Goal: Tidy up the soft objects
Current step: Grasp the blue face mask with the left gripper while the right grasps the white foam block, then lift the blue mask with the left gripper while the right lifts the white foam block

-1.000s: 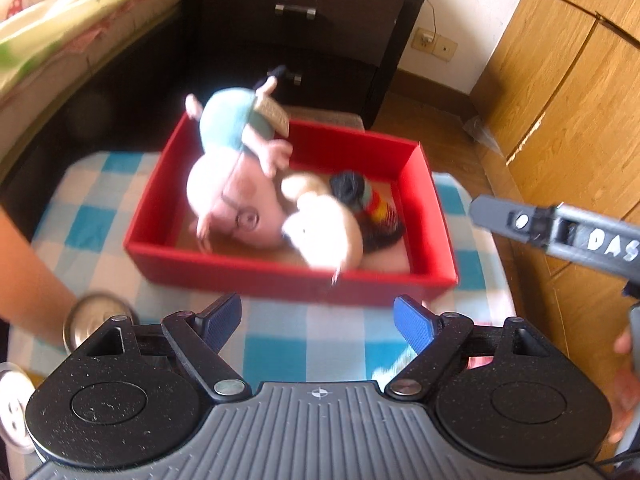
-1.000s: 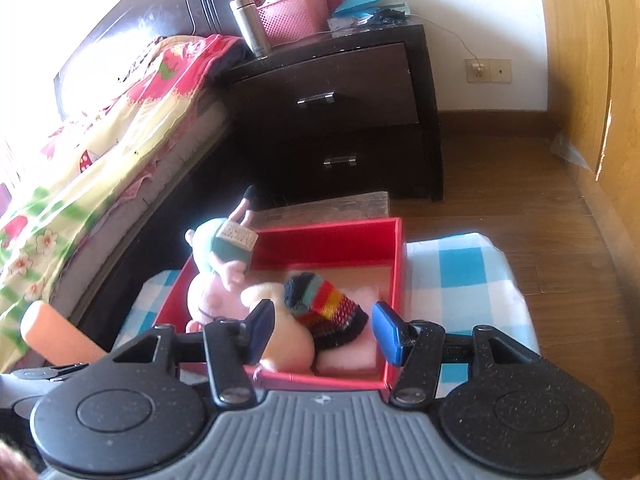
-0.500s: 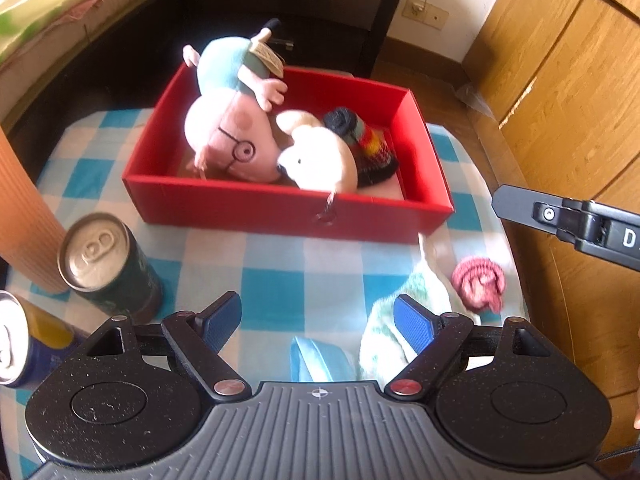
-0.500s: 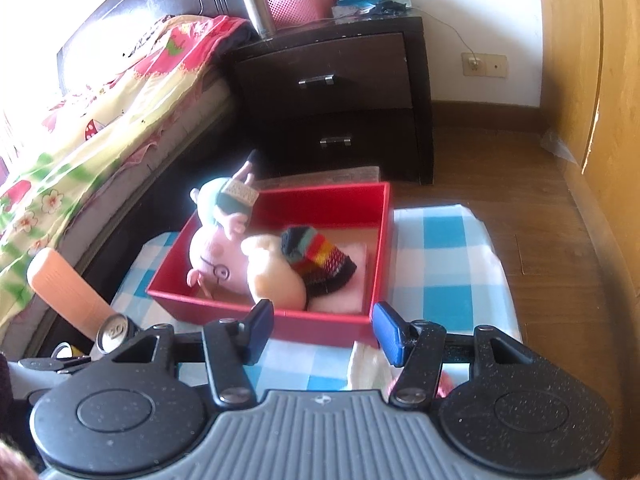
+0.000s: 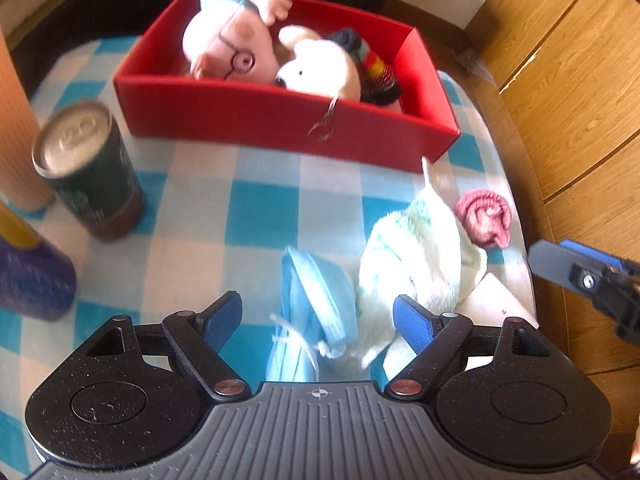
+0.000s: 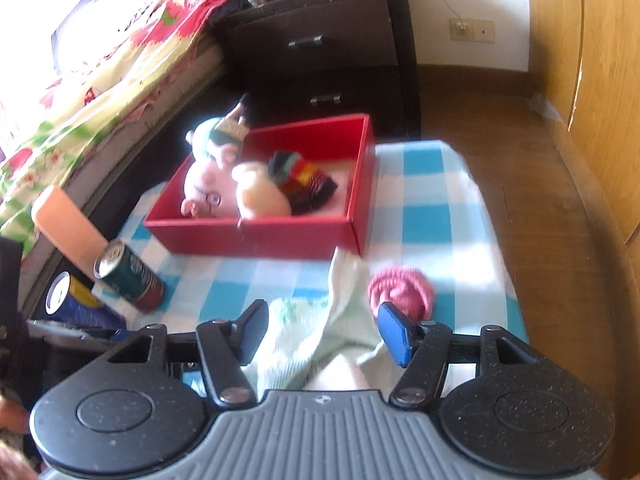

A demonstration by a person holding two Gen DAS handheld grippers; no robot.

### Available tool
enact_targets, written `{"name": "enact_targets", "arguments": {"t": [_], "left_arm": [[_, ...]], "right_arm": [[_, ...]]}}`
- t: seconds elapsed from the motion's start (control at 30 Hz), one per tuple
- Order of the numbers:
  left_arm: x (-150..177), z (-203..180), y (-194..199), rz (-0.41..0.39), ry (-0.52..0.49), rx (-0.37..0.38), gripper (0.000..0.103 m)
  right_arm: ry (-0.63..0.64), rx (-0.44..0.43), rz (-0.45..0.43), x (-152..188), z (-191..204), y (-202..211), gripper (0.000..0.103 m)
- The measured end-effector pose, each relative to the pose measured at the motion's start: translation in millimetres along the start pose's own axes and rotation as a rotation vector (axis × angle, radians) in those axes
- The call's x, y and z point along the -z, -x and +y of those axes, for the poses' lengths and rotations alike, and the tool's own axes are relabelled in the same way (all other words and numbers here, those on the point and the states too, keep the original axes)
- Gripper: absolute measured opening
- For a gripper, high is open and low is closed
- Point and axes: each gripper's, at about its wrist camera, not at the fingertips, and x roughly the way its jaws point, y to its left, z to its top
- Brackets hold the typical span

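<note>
A red box (image 5: 280, 120) (image 6: 260, 236) on the blue-checked cloth holds a pink pig plush (image 5: 228, 52) (image 6: 204, 184), a white plush (image 5: 324, 68) (image 6: 260, 196) and a striped knit piece (image 5: 376, 72) (image 6: 304, 180). In front of it lie a blue face mask (image 5: 320, 300), a white-green towel (image 5: 420, 248) (image 6: 320, 332) and a rolled pink sock (image 5: 484, 216) (image 6: 400, 288). My left gripper (image 5: 318, 314) hangs open over the mask and the towel's edge. The jaws of my right gripper (image 6: 322, 326) are opening above the towel, the pads not pressing on it.
A green can (image 5: 88, 172) (image 6: 128, 276), a blue-and-yellow can (image 5: 28, 272) (image 6: 72, 300) and an orange tube (image 5: 12, 140) (image 6: 68, 228) stand at the table's left. A dark nightstand (image 6: 328, 48) and a bed (image 6: 80, 92) lie behind. Wooden cupboards (image 5: 560, 80) run along the right.
Both grippers have drawn back from the red box and sunk toward the table's near side. The towel, mask and sock have come into view. The right jaws stand wider.
</note>
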Motion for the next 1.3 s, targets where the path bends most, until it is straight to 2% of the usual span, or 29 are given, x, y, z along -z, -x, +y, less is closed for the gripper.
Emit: {"name": "enact_targets", "arguments": {"t": [0.13, 0.2, 0.27, 0.4, 0.57, 0.67, 0.8, 0.97, 1.13, 1.2, 1.23, 1.3], "left_arm": [[7.1, 0.4, -10.4, 0.033, 0.009, 0.009, 0.076], [9.7, 1.0, -14.4, 0.044, 0.011, 0.000, 0.069], [11.5, 2.5, -16.6, 0.045, 0.010, -0.008, 0.056], [12.3, 10.5, -20.3, 0.054, 0.027, -0.025, 0.048], [10.9, 22.4, -17.7, 0.055, 0.065, -0.013, 0.025], [10.2, 22.6, -14.1, 0.028, 0.049, -0.049, 0.023], [10.9, 20.1, -23.5, 0.047, 0.048, -0.050, 0.024], [9.1, 13.4, -24.1, 0.035, 0.011, -0.052, 0.017], [10.6, 14.3, -23.6, 0.042, 0.011, -0.048, 0.017], [11.3, 14.8, -22.3, 0.043, 0.010, -0.044, 0.017], [11.6, 15.2, -21.4, 0.042, 0.010, -0.043, 0.018], [11.9, 16.6, -20.3, 0.043, 0.008, -0.041, 0.018]], "right_arm": [[0.004, -0.011, 0.023, 10.9, -1.1, -0.1, 0.039], [0.001, -0.018, 0.033, 14.1, -2.9, -0.5, 0.039], [0.003, -0.019, 0.036, 16.7, -4.6, 0.1, 0.039], [-0.008, -0.017, 0.046, 18.7, -11.8, -0.8, 0.040], [-0.033, -0.033, 0.070, 19.8, -17.2, -4.7, 0.040], [-0.024, -0.030, 0.079, 20.7, -14.7, -7.7, 0.040], [-0.022, -0.030, 0.102, 25.1, -11.0, -14.0, 0.045], [-0.005, 0.000, 0.151, 32.9, -8.7, -29.2, 0.047], [-0.054, -0.032, 0.226, 43.5, -12.3, -48.9, 0.048], [-0.074, -0.033, 0.216, 45.7, -13.1, -51.9, 0.048], [-0.073, -0.035, 0.211, 45.3, -12.6, -51.9, 0.047], [-0.063, -0.047, 0.196, 43.0, -10.7, -48.2, 0.035]]}}
